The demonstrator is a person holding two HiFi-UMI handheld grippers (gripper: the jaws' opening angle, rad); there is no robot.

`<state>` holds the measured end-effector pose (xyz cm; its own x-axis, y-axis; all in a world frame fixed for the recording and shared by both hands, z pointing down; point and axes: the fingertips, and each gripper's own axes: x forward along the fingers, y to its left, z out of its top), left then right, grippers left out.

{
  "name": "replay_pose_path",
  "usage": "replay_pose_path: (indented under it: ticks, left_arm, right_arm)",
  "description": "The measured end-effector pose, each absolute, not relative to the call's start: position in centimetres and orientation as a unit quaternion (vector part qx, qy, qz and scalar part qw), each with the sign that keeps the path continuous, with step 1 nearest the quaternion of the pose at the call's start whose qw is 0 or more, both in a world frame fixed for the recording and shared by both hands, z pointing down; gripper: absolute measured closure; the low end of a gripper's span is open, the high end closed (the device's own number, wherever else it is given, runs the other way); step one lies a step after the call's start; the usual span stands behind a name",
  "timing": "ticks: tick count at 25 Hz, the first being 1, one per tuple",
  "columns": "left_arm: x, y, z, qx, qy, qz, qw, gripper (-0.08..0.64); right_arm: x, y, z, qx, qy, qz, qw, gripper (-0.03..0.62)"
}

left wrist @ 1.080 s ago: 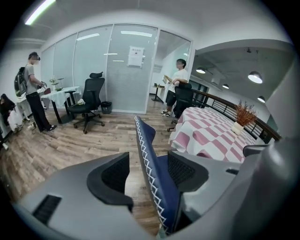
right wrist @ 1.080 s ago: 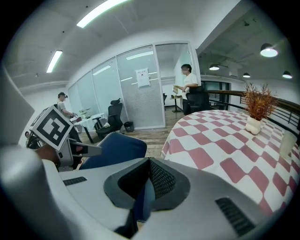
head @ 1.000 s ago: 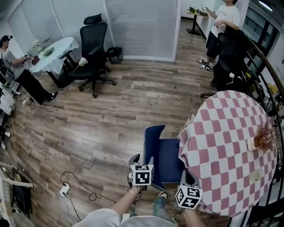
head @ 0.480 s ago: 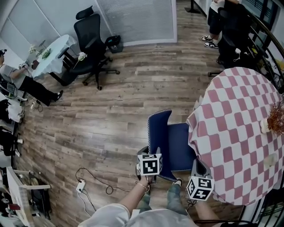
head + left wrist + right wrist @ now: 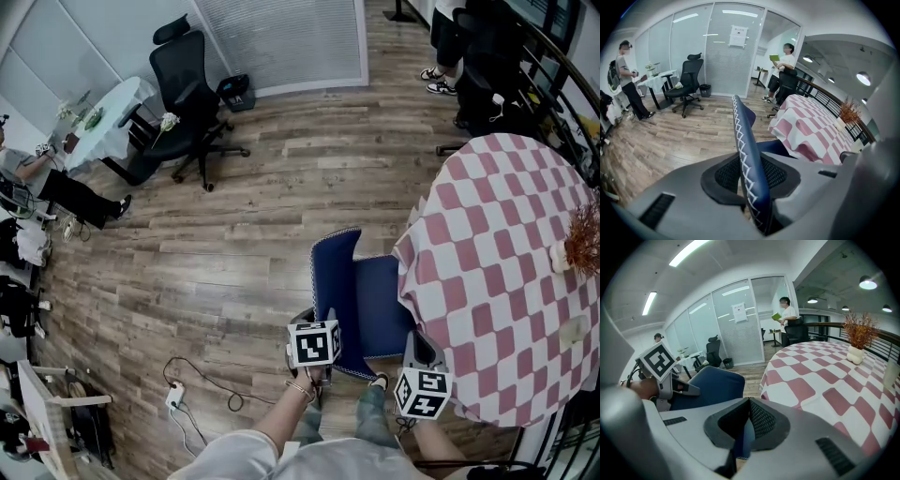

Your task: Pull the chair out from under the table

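A blue chair [image 5: 367, 302] with white stitching stands partly under the round table with the pink-and-white checked cloth [image 5: 506, 281]. Its back [image 5: 333, 267] faces away from the table. My left gripper [image 5: 317, 323] is at the near end of that back. In the left gripper view the stitched back edge [image 5: 745, 140] fills the gap of the left gripper [image 5: 751, 173]; its jaws have just been closing and the pads press on it. My right gripper [image 5: 417, 349] sits at the chair's near side by the cloth. In the right gripper view the right gripper [image 5: 749, 420] is closed on a thin blue edge [image 5: 742, 446].
A black office chair [image 5: 192, 103] and a small white table [image 5: 103, 117] stand at the far left, with a person [image 5: 56, 183] beside them. Another person [image 5: 445, 42] and a railing [image 5: 562, 103] are at the far right. A power strip with cable [image 5: 175, 397] lies on the floor.
The left gripper's jaws have narrowed from wide open onto the chair's back edge. Both grippers have sunk a little at the chair's near side. The chair has not moved.
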<state>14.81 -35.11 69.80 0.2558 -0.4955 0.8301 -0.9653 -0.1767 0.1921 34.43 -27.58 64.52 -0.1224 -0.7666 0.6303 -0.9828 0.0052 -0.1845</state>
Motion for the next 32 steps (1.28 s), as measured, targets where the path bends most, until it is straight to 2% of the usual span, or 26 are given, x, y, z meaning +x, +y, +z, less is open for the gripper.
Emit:
replay_pose_path:
  ticks: [10,32]
  left_arm:
    - [14.5,-34.9,69.7,0.688,-0.521,0.298,0.408,0.476]
    - [8.2,-34.1,69.0,0.681,-0.527,0.301,0.409,0.476]
  right_arm:
    - [34.5,-28.0,62.1,0.652,-0.682,0.278,0.178,0.574]
    - [30.4,-28.3,60.3,0.669,-0.672,0.268,0.169,0.574]
